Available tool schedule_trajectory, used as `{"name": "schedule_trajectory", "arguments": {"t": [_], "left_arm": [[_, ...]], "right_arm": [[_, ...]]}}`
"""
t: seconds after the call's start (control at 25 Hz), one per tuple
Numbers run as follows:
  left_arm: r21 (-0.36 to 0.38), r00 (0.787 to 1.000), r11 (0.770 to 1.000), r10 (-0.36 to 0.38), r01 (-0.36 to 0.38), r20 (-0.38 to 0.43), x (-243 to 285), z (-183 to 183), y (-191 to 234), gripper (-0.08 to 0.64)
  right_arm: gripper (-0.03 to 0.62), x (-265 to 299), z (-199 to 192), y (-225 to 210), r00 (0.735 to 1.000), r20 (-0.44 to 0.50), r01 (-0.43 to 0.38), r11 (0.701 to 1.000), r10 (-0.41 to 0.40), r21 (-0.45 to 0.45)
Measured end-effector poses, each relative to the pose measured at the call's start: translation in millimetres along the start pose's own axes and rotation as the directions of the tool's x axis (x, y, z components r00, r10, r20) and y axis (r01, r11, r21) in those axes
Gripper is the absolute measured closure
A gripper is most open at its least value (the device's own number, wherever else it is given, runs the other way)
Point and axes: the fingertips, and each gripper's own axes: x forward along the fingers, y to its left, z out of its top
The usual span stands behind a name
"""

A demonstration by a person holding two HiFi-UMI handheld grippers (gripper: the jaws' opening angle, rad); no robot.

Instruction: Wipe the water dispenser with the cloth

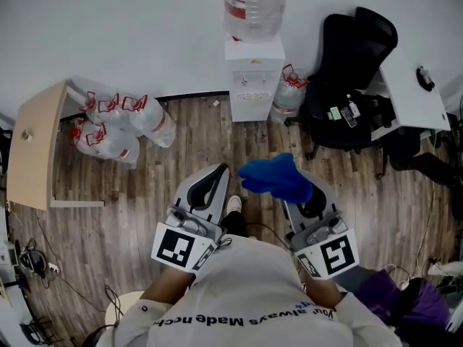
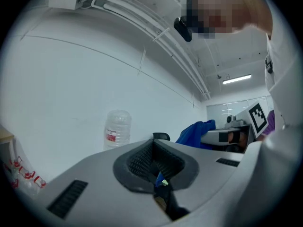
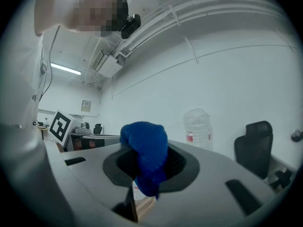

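Nearest the lens is the person's white shirt (image 1: 246,295), filling the lower centre of the head view. At upper centre, against the wall, stands the water dispenser (image 1: 255,78), upright, with its bottle (image 1: 252,6) on top, so its long axis runs vertically. Both grippers sit well below it in the frame, well apart from it and pointing toward it. I see the left gripper (image 1: 211,183), just left of centre, with its jaws together on nothing. The right gripper (image 1: 312,207), just right of centre, is clamped on the blue cloth (image 1: 276,178), which bunches over its tips. I judge the reach goes straight up-frame and slightly left, led by the right gripper.
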Motion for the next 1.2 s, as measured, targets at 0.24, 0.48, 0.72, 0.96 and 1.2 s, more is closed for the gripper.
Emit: {"name": "schedule_trajectory", "arguments": {"t": [0.24, 0.48, 0.72, 0.96, 1.2], "left_arm": [[-0.004, 1.000, 1.000, -0.006, 0.006, 0.002, 21.2, 5.5, 45.5, 0.541], [0.001, 1.000, 1.000, -0.024, 0.024, 0.002, 42.0, 8.7, 81.4, 0.541], [-0.011, 1.000, 1.000, -0.029, 0.029, -0.004, 58.2, 7.5, 100.1, 0.541], [-0.017, 1.000, 1.000, -0.019, 0.018, -0.012, 70.4, 2.3, 116.4, 0.541], [-0.025, 1.000, 1.000, -0.016, 0.015, -0.021, 96.2, -2.7, 124.1, 0.541]], "right_arm": [[0.508, 48.8, 4.2, -8.1, 1.000, -0.001, 0.010, 1.000, -0.010, -0.008], [0.508, 84.2, 7.2, -17.5, 0.999, 0.001, 0.037, 0.999, -0.037, -0.006], [0.508, 105.2, 3.5, -30.6, 0.998, -0.013, 0.054, 0.999, -0.054, 0.003], [0.508, 125.5, 0.4, -42.3, 0.999, -0.008, 0.053, 0.999, -0.053, 0.009], [0.508, 143.2, 0.8, -63.8, 0.999, -0.015, 0.045, 0.999, -0.045, 0.008]]}}
